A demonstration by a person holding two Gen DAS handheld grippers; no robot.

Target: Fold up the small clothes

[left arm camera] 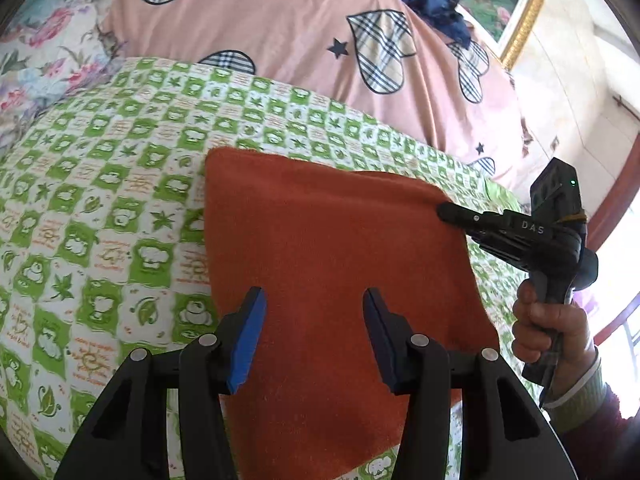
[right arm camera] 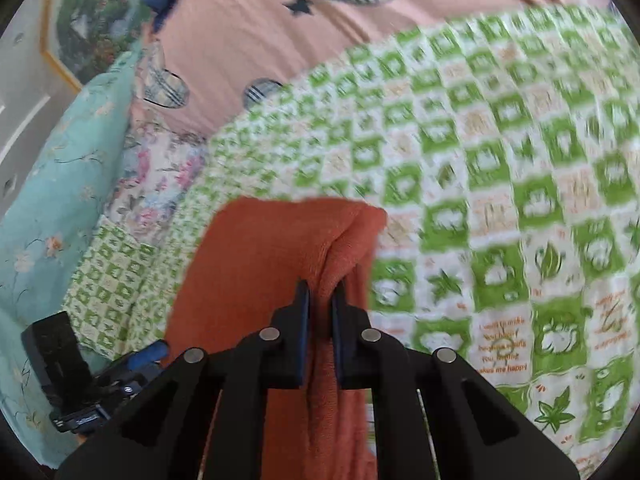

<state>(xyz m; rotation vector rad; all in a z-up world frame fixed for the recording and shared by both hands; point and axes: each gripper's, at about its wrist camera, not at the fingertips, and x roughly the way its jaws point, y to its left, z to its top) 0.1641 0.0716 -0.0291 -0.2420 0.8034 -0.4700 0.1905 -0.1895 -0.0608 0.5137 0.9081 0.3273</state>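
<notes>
- One orange cloth (left arm camera: 336, 264) on one green-checked sheet (left arm camera: 120, 200)
- Left gripper (left arm camera: 314, 336): two fingers apart above the cloth; gripping nothing
- Right gripper (right arm camera: 320, 308): two fingers pinching a cloth corner

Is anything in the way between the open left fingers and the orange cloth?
Nothing visible. The left gripper hangs open right over the fuzzy orange cloth on the green-and-white checked blanket. The right gripper is pinching the cloth's far corner, off to the side.
</notes>
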